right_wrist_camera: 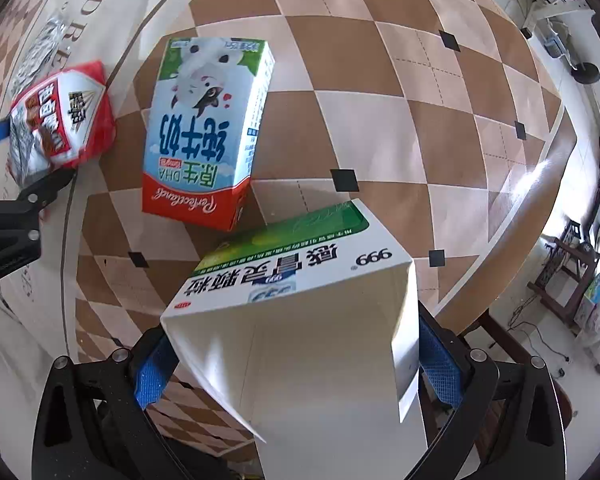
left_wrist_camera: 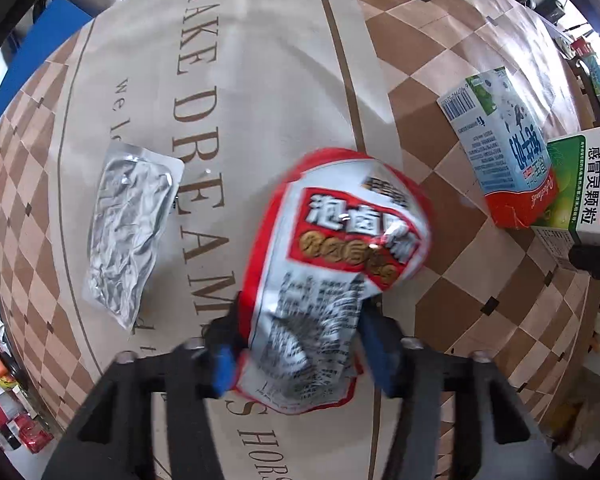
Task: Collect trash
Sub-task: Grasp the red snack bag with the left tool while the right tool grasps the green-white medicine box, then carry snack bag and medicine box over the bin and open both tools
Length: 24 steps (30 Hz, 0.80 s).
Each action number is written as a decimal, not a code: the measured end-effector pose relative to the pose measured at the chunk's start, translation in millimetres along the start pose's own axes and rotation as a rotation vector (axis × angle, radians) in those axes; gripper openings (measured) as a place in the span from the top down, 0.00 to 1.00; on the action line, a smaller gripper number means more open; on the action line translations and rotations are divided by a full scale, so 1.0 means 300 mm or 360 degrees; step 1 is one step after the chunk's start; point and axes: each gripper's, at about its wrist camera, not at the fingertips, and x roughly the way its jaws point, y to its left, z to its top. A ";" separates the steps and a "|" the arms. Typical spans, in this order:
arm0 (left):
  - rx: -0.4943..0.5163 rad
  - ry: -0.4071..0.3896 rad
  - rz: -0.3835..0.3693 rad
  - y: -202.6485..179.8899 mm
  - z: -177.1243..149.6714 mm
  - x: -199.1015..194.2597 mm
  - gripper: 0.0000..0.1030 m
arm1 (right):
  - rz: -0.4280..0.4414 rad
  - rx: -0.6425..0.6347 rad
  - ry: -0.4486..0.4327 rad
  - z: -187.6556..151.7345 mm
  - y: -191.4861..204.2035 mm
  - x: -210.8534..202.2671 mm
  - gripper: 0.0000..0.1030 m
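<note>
A crumpled red and white snack bag (left_wrist_camera: 332, 248) sits between the blue pads of my left gripper (left_wrist_camera: 304, 312), which point down at the table and press on it from both sides. The right wrist view shows the same bag (right_wrist_camera: 60, 120) at the far left. My right gripper (right_wrist_camera: 296, 356) has its blue pads against both sides of a white and green medicine box (right_wrist_camera: 296, 264), open-ended towards the camera. That box (left_wrist_camera: 580, 176) lies at the right edge of the left wrist view. A blue and white milk carton (right_wrist_camera: 208, 132) lies on its side just beyond it.
A flat silver foil pouch (left_wrist_camera: 128, 232) lies left of the snack bag on the lettered, checkered table top (left_wrist_camera: 260, 80). The table's edge (right_wrist_camera: 520, 220) curves at the right, with floor and stands beyond. Assorted packets (left_wrist_camera: 16, 420) crowd the left rim.
</note>
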 end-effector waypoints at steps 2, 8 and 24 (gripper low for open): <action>-0.0044 -0.0009 -0.0048 0.003 -0.008 -0.013 0.74 | -0.0008 0.0009 -0.0020 -0.001 -0.004 0.001 0.06; -0.0243 -0.0093 -0.0155 0.025 -0.097 -0.070 0.80 | 0.0059 0.0068 -0.0125 0.000 -0.027 -0.048 0.14; -0.0675 -0.0489 -0.0310 0.072 -0.616 -0.362 0.82 | 0.0301 0.0220 -0.0429 -0.321 0.141 -0.160 0.16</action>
